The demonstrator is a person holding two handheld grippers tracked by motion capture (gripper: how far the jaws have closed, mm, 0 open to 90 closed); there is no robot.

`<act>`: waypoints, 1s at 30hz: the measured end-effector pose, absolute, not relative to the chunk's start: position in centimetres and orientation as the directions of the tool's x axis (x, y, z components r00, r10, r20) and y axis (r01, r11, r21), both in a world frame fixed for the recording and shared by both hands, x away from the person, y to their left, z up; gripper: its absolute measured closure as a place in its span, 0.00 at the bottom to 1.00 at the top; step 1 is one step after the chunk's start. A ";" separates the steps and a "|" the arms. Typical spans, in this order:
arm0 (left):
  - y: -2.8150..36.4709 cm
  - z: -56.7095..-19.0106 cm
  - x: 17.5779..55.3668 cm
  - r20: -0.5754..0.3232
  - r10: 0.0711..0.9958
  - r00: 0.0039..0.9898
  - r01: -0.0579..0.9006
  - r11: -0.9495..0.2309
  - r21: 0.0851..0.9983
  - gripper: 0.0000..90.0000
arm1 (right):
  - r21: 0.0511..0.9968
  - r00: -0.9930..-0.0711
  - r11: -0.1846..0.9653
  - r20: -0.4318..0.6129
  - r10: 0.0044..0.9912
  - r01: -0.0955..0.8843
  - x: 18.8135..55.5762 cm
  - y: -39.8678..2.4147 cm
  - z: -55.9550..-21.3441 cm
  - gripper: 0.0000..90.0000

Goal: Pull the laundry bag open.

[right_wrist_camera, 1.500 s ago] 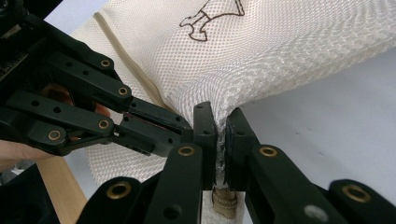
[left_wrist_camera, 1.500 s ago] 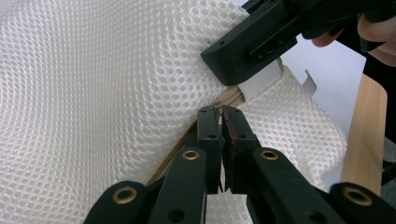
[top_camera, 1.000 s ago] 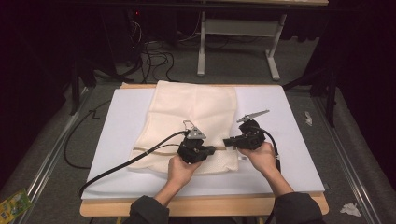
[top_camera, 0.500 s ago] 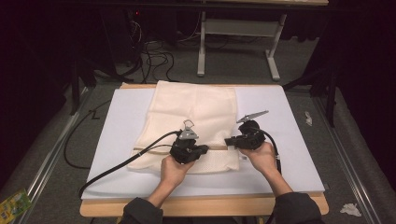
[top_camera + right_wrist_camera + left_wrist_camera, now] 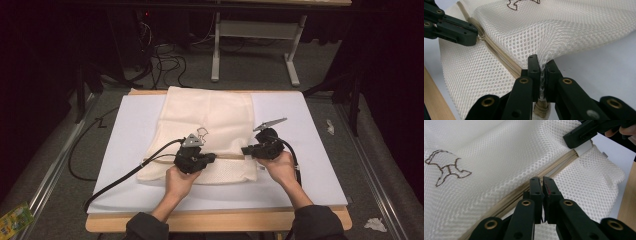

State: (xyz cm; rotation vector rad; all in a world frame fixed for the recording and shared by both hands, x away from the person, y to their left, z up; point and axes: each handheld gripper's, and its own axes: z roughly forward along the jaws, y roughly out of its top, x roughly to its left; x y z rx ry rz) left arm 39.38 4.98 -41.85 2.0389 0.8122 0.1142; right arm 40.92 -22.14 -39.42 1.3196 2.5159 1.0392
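- Between our two grippers, the mesh laundry bag (image 5: 207, 132) lies flat on the white board (image 5: 310, 150), its zipper (image 5: 524, 191) running from one tool to the other.
- Our right gripper (image 5: 540, 67) is clenched on the bag's mesh beside the zipper's end; we should keep it anchored and taut.
- Our left gripper (image 5: 541, 186) is clamped on the zipper, apparently pinching the slider; we pull straight along the track.
- Lengthwise the bag points away from us, its zippered end nearest.

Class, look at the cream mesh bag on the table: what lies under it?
Under the mesh bag lies a white sheet that covers the wooden table. Whatever is directly beneath or inside the bag is hidden by the mesh.
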 end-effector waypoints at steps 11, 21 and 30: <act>5.3 -42.0 39.1 -0.218 0.588 0.779 0.498 -0.367 0.786 0.97 | 0.627 -0.605 0.363 0.223 0.764 0.689 40.9 -22.3 -39.3 0.97; 5.9 -41.9 39.1 -0.213 0.593 0.777 0.496 -0.366 0.788 0.97 | 0.635 -0.608 0.366 0.210 0.766 0.680 40.8 -22.1 -39.3 0.97; 6.3 -41.6 39.1 -0.226 0.589 0.776 0.495 -0.347 0.797 0.97 | 0.636 -0.608 0.373 0.193 0.770 0.675 40.8 -21.9 -38.9 0.97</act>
